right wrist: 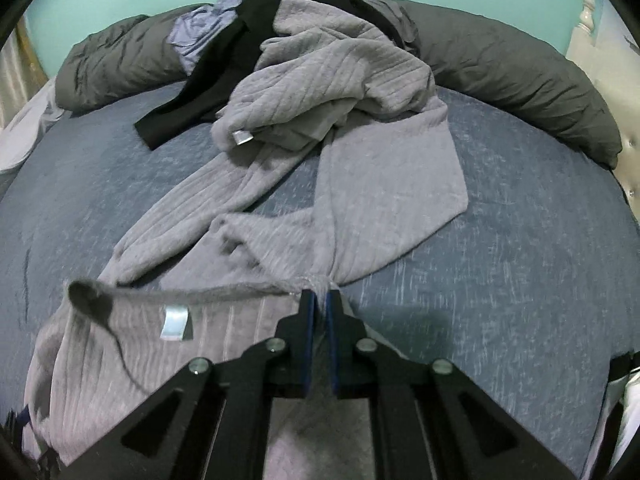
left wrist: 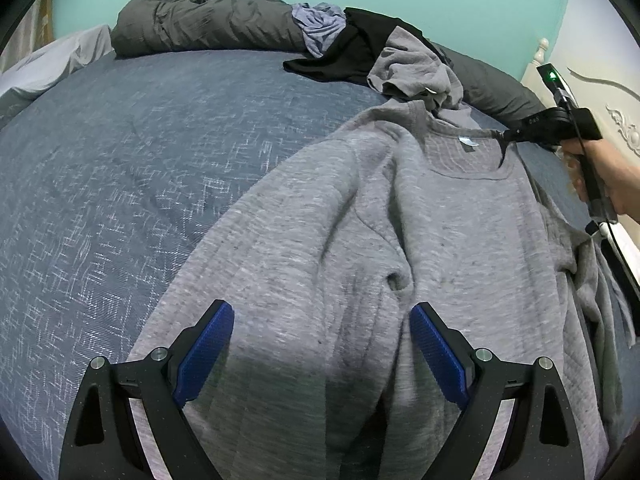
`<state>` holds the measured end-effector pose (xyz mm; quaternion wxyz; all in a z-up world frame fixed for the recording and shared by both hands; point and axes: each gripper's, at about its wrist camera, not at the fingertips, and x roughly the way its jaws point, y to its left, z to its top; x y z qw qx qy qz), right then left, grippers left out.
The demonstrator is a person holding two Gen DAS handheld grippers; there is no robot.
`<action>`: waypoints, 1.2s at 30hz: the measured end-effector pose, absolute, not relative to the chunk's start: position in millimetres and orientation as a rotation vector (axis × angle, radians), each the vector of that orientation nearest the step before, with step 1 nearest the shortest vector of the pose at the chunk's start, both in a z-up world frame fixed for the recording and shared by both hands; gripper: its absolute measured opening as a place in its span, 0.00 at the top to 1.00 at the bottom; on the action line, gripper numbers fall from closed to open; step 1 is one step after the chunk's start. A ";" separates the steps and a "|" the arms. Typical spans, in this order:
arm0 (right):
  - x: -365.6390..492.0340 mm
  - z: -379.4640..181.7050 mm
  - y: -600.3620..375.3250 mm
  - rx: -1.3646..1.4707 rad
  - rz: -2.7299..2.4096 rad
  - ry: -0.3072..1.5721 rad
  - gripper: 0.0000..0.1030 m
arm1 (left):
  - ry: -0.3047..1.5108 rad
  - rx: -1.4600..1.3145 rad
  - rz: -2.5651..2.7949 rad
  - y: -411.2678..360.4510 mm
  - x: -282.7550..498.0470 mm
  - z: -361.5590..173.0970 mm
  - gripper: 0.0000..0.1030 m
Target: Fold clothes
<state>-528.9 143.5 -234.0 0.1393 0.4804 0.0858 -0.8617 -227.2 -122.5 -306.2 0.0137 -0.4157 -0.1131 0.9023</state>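
Observation:
A grey sweatshirt (left wrist: 420, 232) lies spread on the blue bedspread (left wrist: 140, 152), collar toward the far side. My left gripper (left wrist: 322, 344) hovers open over its lower body, blue pads wide apart, nothing pinched. My right gripper (left wrist: 505, 135), held by a hand, is shut on the sweatshirt's collar at the right shoulder. In the right wrist view the right gripper (right wrist: 320, 300) pinches the collar edge of the sweatshirt (right wrist: 200, 344), which is lifted slightly beside the neck label. One sleeve (right wrist: 392, 184) trails away across the bedspread (right wrist: 500, 280).
More clothes are heaped at the far side: a second grey garment (right wrist: 340, 64), a black one (right wrist: 224, 64) and a pale blue one (right wrist: 200, 36). A dark grey rolled duvet (left wrist: 208, 20) runs along the teal wall. A cream headboard (left wrist: 600, 92) stands at right.

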 end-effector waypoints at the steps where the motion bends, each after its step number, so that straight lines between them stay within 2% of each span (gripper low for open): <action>1: -533.2 -234.0 142.8 1.392 -2.500 0.251 0.95 | -0.357 -1.297 2.810 -123.7 -227.3 -306.5 0.10; 5: -550.9 -234.8 141.4 1.396 -2.548 0.262 0.95 | -0.372 -1.302 2.809 -127.2 -227.2 -308.0 0.10; 10: -567.5 -272.6 134.9 1.520 -2.460 0.217 0.95 | -0.382 -1.311 2.801 -127.9 -228.1 -309.8 0.10; 13: -562.5 -275.2 134.1 1.478 -2.485 0.216 0.91 | -0.374 -1.325 2.793 -126.5 -229.1 -312.6 0.10; 16: -549.3 -249.1 148.6 1.324 -2.601 0.107 0.82 | -0.375 -1.326 2.795 -125.5 -228.9 -312.9 0.10; 17: -543.3 -240.0 154.7 1.278 -2.622 0.044 0.77 | -0.375 -1.325 2.796 -124.8 -229.2 -312.6 0.10; 18: -533.0 -229.8 164.0 1.230 -2.644 -0.020 0.67 | -0.375 -1.323 2.797 -124.3 -229.0 -312.1 0.10; 19: -522.4 -220.4 172.6 1.185 -2.660 -0.077 0.63 | -0.376 -1.321 2.797 -123.8 -228.8 -311.6 0.10; 25: -439.7 -202.3 190.8 1.104 -2.567 -0.126 0.60 | -0.421 -1.301 2.786 -126.3 -223.1 -306.1 0.10; 29: -361.3 -212.8 217.0 1.103 -2.487 -0.318 0.44 | -0.464 -1.267 2.765 -125.7 -212.0 -299.0 0.10; 36: -233.7 -226.6 246.5 1.078 -2.432 -0.467 0.44 | -0.344 -1.222 2.786 -115.1 -180.7 -284.5 0.10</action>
